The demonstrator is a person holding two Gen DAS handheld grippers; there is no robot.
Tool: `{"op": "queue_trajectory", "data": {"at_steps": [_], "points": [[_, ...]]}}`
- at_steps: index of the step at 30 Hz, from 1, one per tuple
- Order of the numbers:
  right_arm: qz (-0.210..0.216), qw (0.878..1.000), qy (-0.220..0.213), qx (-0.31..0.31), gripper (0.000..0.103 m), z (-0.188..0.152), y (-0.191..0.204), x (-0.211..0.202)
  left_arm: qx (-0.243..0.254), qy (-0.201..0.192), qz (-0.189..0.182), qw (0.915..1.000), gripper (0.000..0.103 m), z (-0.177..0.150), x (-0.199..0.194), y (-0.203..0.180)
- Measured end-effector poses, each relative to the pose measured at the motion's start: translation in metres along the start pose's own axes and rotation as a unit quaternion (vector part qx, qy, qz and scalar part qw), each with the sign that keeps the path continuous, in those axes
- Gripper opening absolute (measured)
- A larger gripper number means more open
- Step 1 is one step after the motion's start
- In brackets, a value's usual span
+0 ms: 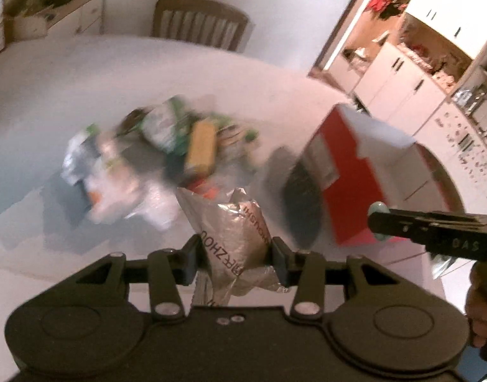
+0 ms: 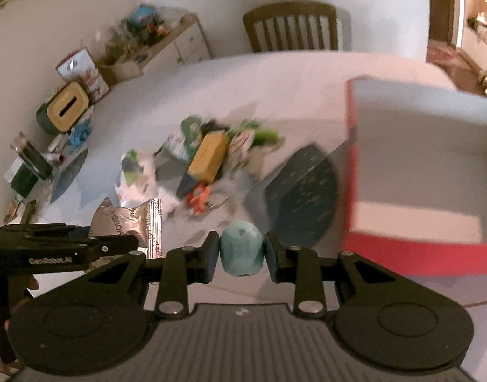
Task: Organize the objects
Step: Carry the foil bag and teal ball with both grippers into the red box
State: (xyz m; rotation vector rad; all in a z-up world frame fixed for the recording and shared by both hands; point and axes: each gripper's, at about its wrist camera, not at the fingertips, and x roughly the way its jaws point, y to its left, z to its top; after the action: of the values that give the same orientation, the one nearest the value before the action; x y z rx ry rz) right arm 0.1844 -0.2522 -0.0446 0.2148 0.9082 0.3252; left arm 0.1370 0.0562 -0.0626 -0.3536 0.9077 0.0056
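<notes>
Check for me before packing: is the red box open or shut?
Open: the red box shows its pale inside, no lid.

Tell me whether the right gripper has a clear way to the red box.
Probably yes. The right gripper, shut on a teal egg-shaped toy, has the red box close by to its right, nothing visible between them.

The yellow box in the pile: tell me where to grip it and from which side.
Grip the yellow box across its two long sides, near the middle, coming down from above. It lies tilted on top of the pile with its broad face up, so its long edges look the most exposed. Packets crowd its ends. Both hand-held grippers are full now, and the view is blurred, so treat this as a best guess.
</notes>
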Motion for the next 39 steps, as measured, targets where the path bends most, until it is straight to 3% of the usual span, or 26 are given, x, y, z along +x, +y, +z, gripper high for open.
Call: {"op": "queue_trajectory", "data": {"at_steps": [8, 18, 28, 39], "points": [[-0.039, 0.998, -0.049, 0.018, 0.030, 0.012, -0.066, -0.043, 0.055, -0.031, -0.034, 0.9974, 0.045, 0.037, 0.005, -0.082], [-0.087, 0.992, -0.062, 0.063, 0.030, 0.016, -0.141, -0.052, 0.077, -0.018, -0.066, 0.9947, 0.045, 0.081, 0.052, -0.157], [-0.130, 0.989, -0.047, 0.057, 0.030, 0.018, -0.182, -0.035, 0.115, 0.018, -0.090, 0.9892, 0.045, 0.096, 0.105, -0.219], [-0.151, 0.988, -0.012, 0.041, 0.030, 0.023, -0.214, -0.007, 0.150, 0.057, -0.068, 0.9846, 0.046, 0.097, 0.171, -0.252]]}}
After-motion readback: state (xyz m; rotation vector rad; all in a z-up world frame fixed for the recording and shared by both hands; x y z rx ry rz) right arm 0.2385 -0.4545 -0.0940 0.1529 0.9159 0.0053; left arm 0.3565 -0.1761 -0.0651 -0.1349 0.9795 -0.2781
